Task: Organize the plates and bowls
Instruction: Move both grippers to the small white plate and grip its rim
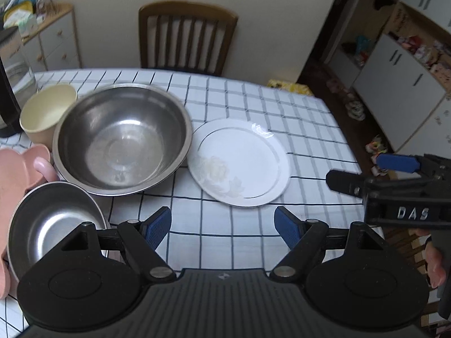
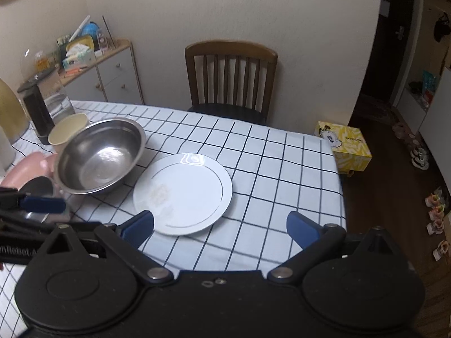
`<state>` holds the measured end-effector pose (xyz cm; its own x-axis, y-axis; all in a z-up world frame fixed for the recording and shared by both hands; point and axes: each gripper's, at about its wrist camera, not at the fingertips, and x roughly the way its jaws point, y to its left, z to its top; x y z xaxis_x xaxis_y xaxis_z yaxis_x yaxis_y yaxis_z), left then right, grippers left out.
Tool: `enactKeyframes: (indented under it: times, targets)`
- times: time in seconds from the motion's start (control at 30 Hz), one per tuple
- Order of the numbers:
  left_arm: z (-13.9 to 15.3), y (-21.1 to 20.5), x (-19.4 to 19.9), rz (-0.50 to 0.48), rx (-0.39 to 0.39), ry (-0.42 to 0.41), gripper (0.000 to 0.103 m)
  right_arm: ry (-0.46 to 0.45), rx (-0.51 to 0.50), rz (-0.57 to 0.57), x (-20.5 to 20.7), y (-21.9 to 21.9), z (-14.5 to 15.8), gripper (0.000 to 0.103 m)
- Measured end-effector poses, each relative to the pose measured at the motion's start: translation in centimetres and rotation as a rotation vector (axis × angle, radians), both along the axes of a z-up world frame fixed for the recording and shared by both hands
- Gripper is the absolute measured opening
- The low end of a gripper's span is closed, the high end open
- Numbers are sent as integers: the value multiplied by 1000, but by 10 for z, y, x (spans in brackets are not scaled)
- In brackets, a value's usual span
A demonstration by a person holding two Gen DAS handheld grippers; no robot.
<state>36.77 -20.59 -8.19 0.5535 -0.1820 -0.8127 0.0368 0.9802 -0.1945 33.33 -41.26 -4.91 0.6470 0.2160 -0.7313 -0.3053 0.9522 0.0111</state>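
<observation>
A white plate [image 1: 239,166] [image 2: 183,193] with a thin dark ring lies flat on the checked tablecloth [image 1: 253,98]. Left of it stands a large steel bowl [image 1: 122,138] [image 2: 100,159]. A small steel bowl [image 1: 53,225] sits near the front left, a cream bowl [image 1: 48,112] [image 2: 69,131] behind the large one, and a pink dish [image 1: 19,171] [image 2: 28,166] at the left edge. My left gripper [image 1: 224,226] is open over bare cloth in front of the plate. My right gripper [image 2: 220,226] is open, its left pad over the plate's near rim.
A wooden chair [image 2: 231,79] stands at the table's far side. A black kettle [image 2: 39,109] and a tall yellow jug [image 2: 11,109] are at the far left. A yellow tissue box [image 2: 345,146] sits past the table's right edge, where the floor drops away.
</observation>
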Motion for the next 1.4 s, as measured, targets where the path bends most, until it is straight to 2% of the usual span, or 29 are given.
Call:
enactKeyframes:
  times: [0.33, 0.63, 0.83, 1.0, 1.1, 1.3, 1.37, 1.4]
  targets:
    - [-29, -3, 45, 64, 12, 85, 80, 112, -9, 32, 69, 8, -35, 96]
    - [-48, -2, 71, 108, -38, 141, 79, 199, 39, 12, 115, 2, -59, 88]
    - [-60, 0, 80, 134, -50, 163, 64, 226, 49, 26, 133, 4, -70, 80]
    - [-65, 5, 82, 176, -79, 167, 60, 254, 72, 32, 144, 5, -78, 72]
    - [-65, 6, 84, 176, -80, 154, 59, 281, 97, 42, 148, 4, -83, 64]
    - [-65, 8, 81, 191, -91, 138, 45, 306, 138, 68, 153, 3, -86, 51]
    - [-66, 9, 80, 194, -119, 142, 34, 311, 154, 71, 154, 2, -86, 46]
    - [-68, 11, 80, 201, -141, 154, 34, 313, 161, 74, 155, 1, -86, 43]
